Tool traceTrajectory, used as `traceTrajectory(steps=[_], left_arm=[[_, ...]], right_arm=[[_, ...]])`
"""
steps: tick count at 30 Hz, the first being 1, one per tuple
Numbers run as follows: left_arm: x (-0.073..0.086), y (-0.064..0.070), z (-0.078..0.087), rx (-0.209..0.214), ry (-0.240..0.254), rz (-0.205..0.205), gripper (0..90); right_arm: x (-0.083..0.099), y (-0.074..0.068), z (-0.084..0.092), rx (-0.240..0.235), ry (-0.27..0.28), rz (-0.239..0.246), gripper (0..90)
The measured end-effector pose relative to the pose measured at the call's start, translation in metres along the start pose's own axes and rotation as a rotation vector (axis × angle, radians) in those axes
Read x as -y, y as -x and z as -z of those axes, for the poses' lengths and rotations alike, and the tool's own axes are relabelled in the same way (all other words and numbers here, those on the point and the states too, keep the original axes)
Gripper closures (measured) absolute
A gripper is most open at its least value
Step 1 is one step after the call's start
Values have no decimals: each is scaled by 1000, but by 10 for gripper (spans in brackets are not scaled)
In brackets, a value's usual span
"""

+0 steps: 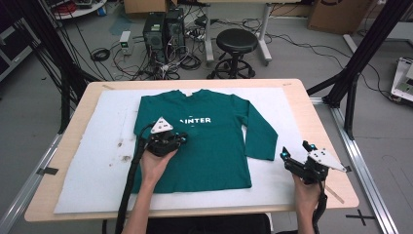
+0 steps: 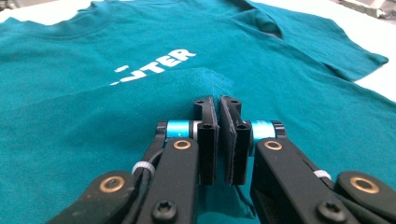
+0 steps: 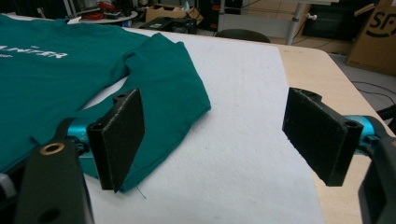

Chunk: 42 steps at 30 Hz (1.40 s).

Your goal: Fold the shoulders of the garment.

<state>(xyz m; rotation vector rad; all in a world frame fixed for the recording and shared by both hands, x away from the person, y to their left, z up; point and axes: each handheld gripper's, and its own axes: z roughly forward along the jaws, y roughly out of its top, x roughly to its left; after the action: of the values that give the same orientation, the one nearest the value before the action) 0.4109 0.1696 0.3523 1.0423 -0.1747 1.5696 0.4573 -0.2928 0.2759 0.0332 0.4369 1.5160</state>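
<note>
The shirt (image 1: 209, 141) lies flat on the white mat (image 1: 87, 161), in the middle of the table (image 1: 68, 122). Its left sleeve looks folded in over the chest. It is light, soft cloth that will sag and wrinkle, so take it at a hem or cuff, not mid-panel. Your left gripper (image 2: 218, 105) has its jaws pressed together, and a small fold of cloth seems pinched between them, though I cannot tell for sure. Your right gripper (image 3: 219, 135) stands wide and holds nothing, beside the right sleeve's (image 3: 177, 93) cuff. The mat has free room at your right; the table edge is near.
</note>
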Motion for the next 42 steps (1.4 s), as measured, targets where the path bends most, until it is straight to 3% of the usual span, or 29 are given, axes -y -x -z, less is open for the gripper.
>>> traceTrajectory(steps=[19,31,42], left_arm=[[-6,33,-31,76,-39,-70,852],[-7,44,-40,124,-18,-64,850],[-5,53,-52,145,-59,-82,847]], right_arm=[[0,0,0,-1,-6,6,215],[0,0,0,-1,-7,7,215],[0,-1,-1,1,-9,11,215]])
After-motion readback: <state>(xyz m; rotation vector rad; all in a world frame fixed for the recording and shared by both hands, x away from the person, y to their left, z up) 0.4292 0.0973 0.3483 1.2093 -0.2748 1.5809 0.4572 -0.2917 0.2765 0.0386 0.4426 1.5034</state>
